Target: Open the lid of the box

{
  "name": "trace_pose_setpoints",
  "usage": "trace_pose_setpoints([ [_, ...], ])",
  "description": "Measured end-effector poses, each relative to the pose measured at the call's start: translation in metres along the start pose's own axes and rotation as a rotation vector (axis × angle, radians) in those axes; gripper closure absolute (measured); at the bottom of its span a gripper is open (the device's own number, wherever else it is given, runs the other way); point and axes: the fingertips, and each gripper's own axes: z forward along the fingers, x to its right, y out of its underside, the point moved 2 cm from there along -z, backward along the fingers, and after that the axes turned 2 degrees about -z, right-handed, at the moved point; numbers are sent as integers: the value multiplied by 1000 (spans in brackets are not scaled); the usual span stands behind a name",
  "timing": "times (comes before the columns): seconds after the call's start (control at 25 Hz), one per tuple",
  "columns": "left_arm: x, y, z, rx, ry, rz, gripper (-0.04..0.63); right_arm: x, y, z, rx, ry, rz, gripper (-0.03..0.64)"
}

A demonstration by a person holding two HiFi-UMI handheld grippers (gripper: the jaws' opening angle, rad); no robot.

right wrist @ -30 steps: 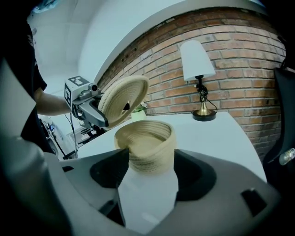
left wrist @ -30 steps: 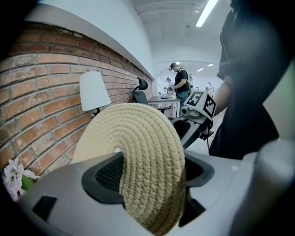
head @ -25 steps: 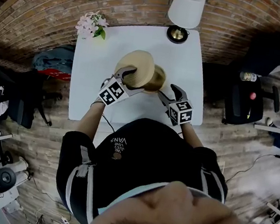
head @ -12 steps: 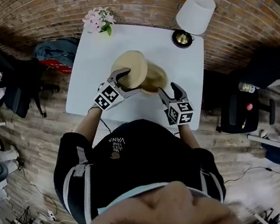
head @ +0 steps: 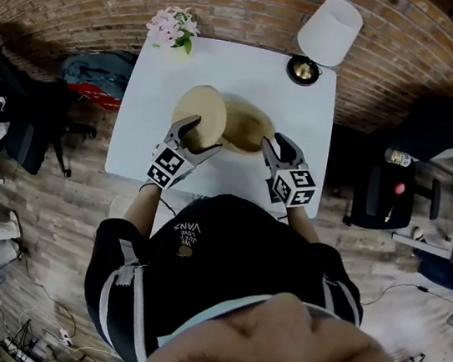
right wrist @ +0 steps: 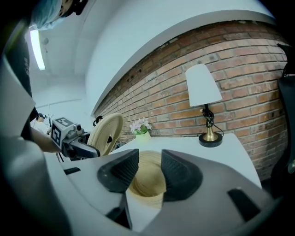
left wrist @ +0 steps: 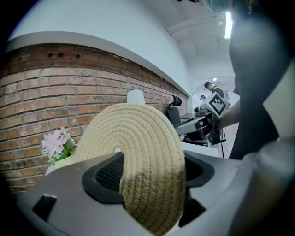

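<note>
Two grippers over one white table [head: 251,74]. Left gripper [left wrist: 152,171] clamped on the one lid [left wrist: 138,147], a round coiled-rope disc, already off, held on edge and tilted, just left of the box. Right gripper [right wrist: 150,173] just been closing, now pinched on the near rim of the one box [right wrist: 145,183], open-topped, at mid-table. At the far edge, one lamp [head: 329,31] and one pot of flowers [head: 174,26], well apart.
</note>
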Motion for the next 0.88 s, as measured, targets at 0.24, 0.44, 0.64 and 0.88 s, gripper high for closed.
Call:
trace_pose_setpoints([
  [0.24, 0, 7, -17, 35, -76, -64, 227, -4, -12, 2, 31, -15, 2, 534],
  [0.44, 7, 16, -24, 52, -114, -110, 227, -7, -16, 3, 41, -39, 23, 555],
  [0.64, 11, 25, -31, 58, -141, -151, 229, -12, -16, 6, 35, -60, 33, 563],
  [0.88, 15, 34, -39, 71, -182, -200, 229, -17, -13, 11, 23, -83, 36, 575],
])
